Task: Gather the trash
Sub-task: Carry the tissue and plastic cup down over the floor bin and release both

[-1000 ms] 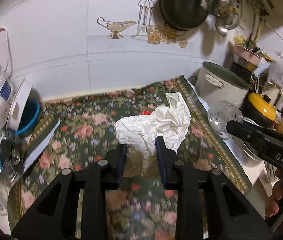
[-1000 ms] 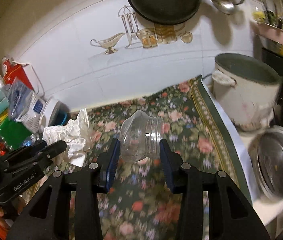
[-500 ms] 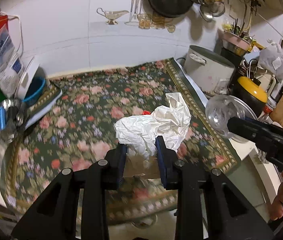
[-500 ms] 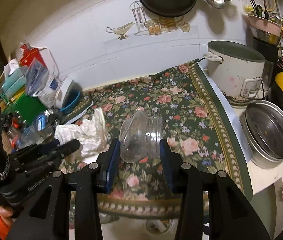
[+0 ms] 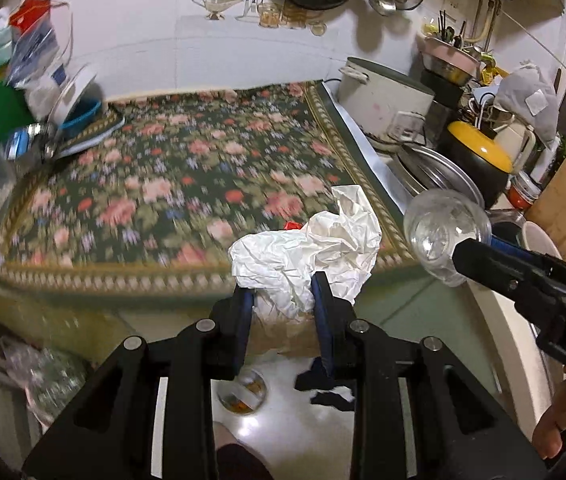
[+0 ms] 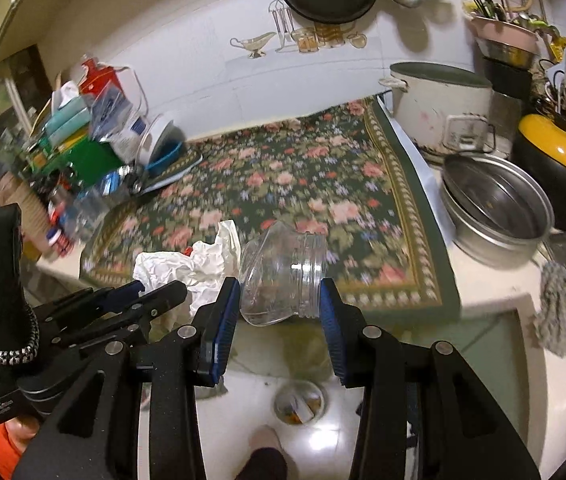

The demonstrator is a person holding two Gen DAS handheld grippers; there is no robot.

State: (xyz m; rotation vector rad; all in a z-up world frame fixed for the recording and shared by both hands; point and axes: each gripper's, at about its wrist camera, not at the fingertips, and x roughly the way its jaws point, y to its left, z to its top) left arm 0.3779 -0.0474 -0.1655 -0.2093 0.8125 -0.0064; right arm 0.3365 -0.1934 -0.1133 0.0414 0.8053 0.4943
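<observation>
My left gripper is shut on a crumpled white paper with a brown piece under it, held in the air past the counter's front edge. The same paper and the left gripper show at the left of the right wrist view. My right gripper is shut on a clear plastic jar lying on its side, threaded mouth to the right. That jar appears at the right of the left wrist view. Below on the white floor stands a small round bin with scraps inside, also seen as the bin.
A floral cloth covers the counter behind. At its left is a pile of packets and a blue bowl; at its right a white pot, a steel basin and a yellow-lidded cooker. A person's foot is on the floor.
Both grippers have pulled back from over the floral cloth to beyond the counter's front edge, each still holding its item. The floor and the small bin have come into view below.
</observation>
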